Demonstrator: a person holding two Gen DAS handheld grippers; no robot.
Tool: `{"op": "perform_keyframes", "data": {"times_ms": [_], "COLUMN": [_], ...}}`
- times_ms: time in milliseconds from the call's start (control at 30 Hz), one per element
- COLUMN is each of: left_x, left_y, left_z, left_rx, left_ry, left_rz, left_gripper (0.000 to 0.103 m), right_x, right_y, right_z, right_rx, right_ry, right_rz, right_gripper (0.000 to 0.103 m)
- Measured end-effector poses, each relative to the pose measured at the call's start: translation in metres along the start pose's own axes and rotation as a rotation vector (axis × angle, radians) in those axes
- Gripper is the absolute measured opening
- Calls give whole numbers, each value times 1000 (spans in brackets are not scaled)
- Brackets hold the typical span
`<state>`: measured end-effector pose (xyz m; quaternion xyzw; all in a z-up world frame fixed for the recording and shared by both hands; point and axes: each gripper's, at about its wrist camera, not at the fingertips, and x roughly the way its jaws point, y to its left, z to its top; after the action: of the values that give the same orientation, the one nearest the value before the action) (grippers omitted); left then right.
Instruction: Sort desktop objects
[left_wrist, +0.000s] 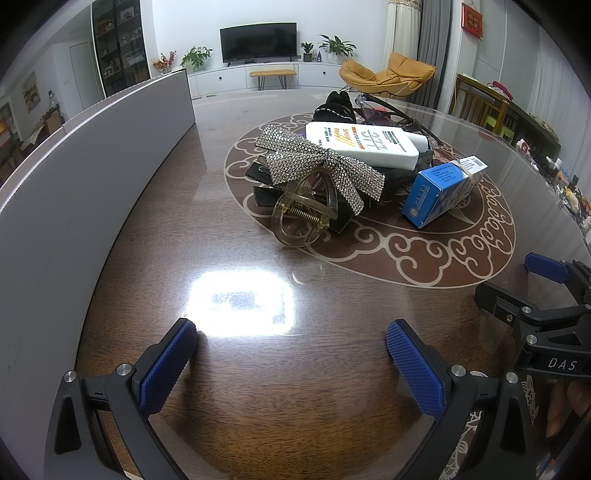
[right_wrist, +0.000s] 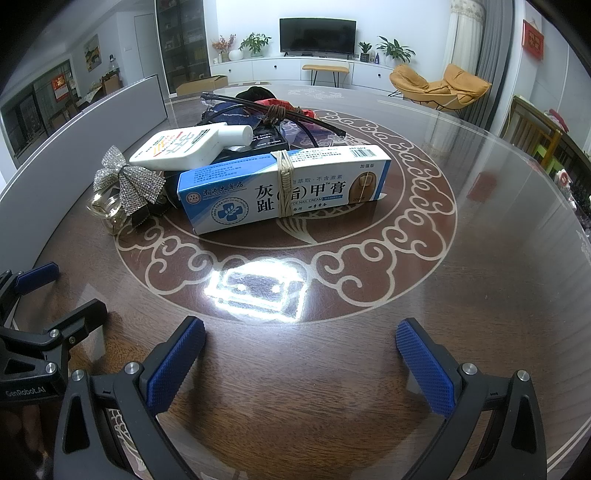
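A home living room: a television (right_wrist: 317, 35) on a long white cabinet (right_wrist: 288, 70) with potted plants (right_wrist: 395, 48), a mustard lounge chair (right_wrist: 439, 86), and curtains (right_wrist: 465, 48).

The worktop (right_wrist: 480, 277) is dark brown wood grain with a cream scroll-pattern medallion. A blue-and-white box (right_wrist: 284, 188) lies by a white bottle (right_wrist: 184, 147) and a silver rhinestone bow (right_wrist: 136, 188). Claw pads (left_wrist: 166, 369) are blue, cross-hatched.

Heap at table centre: rhinestone-bow hair claw (left_wrist: 314, 173), white sunscreen bottle (left_wrist: 365, 144), blue-white cream box (right_wrist: 284, 188), glasses (right_wrist: 273, 110).
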<state>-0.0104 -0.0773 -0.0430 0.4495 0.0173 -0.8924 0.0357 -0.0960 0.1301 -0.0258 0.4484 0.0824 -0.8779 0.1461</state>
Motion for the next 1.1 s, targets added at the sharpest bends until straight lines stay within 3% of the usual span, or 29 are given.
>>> {"op": "perform_keyframes", "data": {"times_ms": [1100], "left_x": [1], "left_y": [2], "left_z": [2], "left_rx": [-8], "left_ry": [0], "left_rz": [5], "left_gripper": [103], "right_x": [-1], "right_y": [-1], "right_z": [-1], "right_rx": [0], "right_ry": [0], "right_rz": [0], "right_gripper": [103]}}
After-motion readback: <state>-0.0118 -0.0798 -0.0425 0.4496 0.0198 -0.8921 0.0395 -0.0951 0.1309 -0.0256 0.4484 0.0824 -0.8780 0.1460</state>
